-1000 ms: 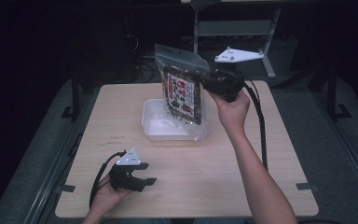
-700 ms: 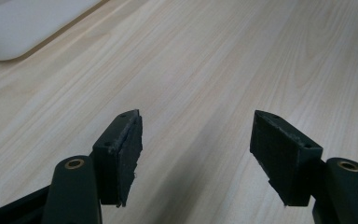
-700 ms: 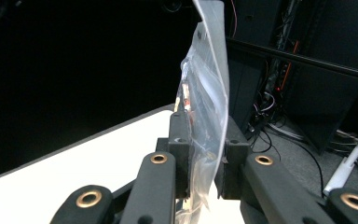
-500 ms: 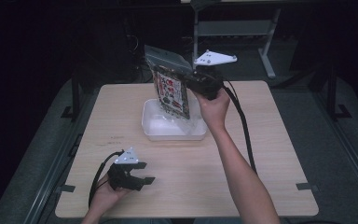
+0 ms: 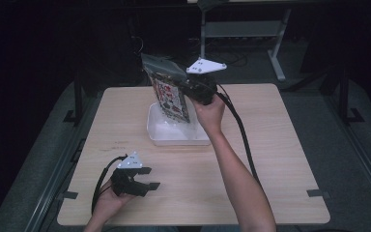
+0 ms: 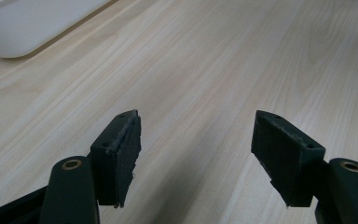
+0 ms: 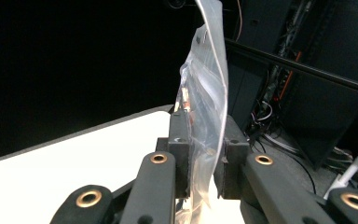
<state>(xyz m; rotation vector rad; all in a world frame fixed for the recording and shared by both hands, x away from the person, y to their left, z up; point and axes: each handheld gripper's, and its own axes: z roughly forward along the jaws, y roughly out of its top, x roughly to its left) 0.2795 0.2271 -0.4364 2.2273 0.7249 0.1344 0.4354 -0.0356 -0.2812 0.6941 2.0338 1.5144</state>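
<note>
A clear plastic bag (image 5: 169,92) with a printed card inside hangs tilted over the white tray (image 5: 164,135) at the table's middle. My right gripper (image 5: 189,87) is shut on the bag's edge, and the film (image 7: 205,116) is pinched between its two pads. The bag's lower end hangs over the tray's hollow; whether it touches the tray I cannot tell. Near the front left of the table my left gripper (image 5: 145,179) stands open just above the wood, with nothing between its fingers (image 6: 121,154).
The light wooden table (image 5: 280,145) has bare surface to the right and in front of the tray. The tray's rim (image 6: 23,32) shows at the upper left of the left gripper view. Dark stands and cables (image 5: 241,29) sit beyond the far edge.
My right gripper has carried the bag leftward and lower, from beside the tray's right part to over its middle. The left gripper has stayed put.
</note>
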